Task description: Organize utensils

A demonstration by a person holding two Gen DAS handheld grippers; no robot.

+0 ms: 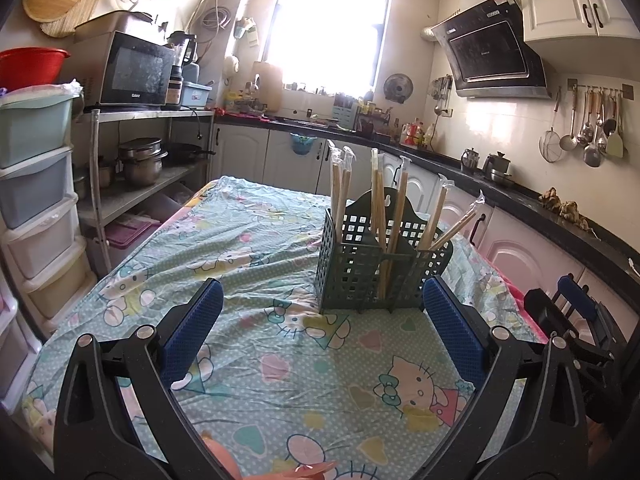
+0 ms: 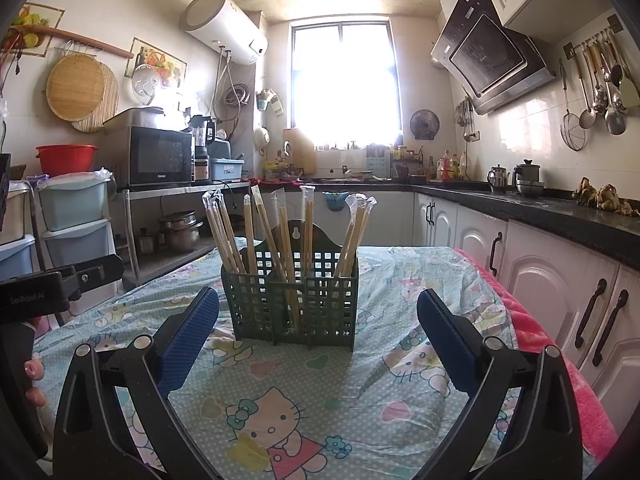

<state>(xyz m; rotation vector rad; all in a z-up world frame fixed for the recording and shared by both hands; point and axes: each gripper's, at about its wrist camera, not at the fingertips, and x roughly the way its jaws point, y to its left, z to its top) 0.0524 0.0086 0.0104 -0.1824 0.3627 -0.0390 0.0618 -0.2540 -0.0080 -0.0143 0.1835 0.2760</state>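
Left claw: spread wide, blue pads far apart, nothing between them, hovering over the near half of the desk.
Right claw: also spread wide and empty, low over the cloth, aimed straight at the caddy.
Caddy: dark green slotted holder, standing upright on the desk, mid-cloth, just beyond both claws; in the left view it sits right of centre.
Chopsticks: wrapped pairs in clear sleeves, standing in the caddy and fanning out left, centre and right; several lean outward, one at far right in the left view tilts hard toward the cabinets.
Desk: covered in a rumpled pale green cartoon-cat cloth, with a pink edge along the right side.
Other claw in sight: the right claw's black frame shows at the right edge of the left view; the left claw's frame shows at the left edge of the right view, with fingers below it.
Far: microwave on a metal shelf at left, bright window behind.
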